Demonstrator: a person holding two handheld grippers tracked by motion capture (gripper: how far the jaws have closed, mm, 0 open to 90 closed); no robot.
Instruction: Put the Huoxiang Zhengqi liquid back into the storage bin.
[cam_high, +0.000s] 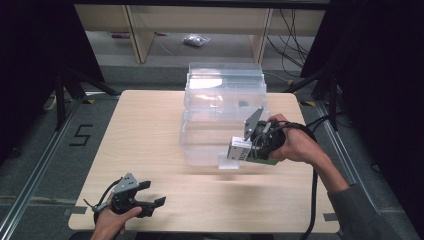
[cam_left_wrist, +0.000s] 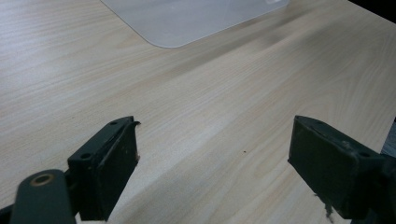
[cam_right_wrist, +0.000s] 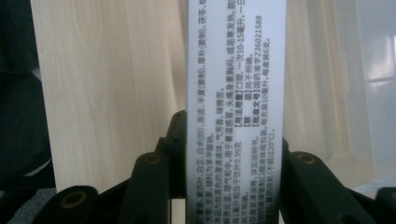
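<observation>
Box (cam_right_wrist: 236, 93) (white, printed) clamped in right claw (cam_high: 239, 150) beside clear bin (cam_high: 225, 105) | left claw (cam_high: 150, 196) wide open, empty, low over table (cam_high: 150, 130)

Your right gripper (cam_right_wrist: 235, 158) has its two black jaws closed on a narrow white box (cam_right_wrist: 236, 84) printed with small black text. The box runs straight up from between them. Behind it lies the pale wooden table (cam_right_wrist: 112, 84), with a clear plastic container (cam_right_wrist: 359, 84) alongside.

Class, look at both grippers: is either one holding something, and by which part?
The right gripper is shut on a white printed box, clamped across its narrow sides at one end. The left gripper is open, holding nothing above the table.
</observation>
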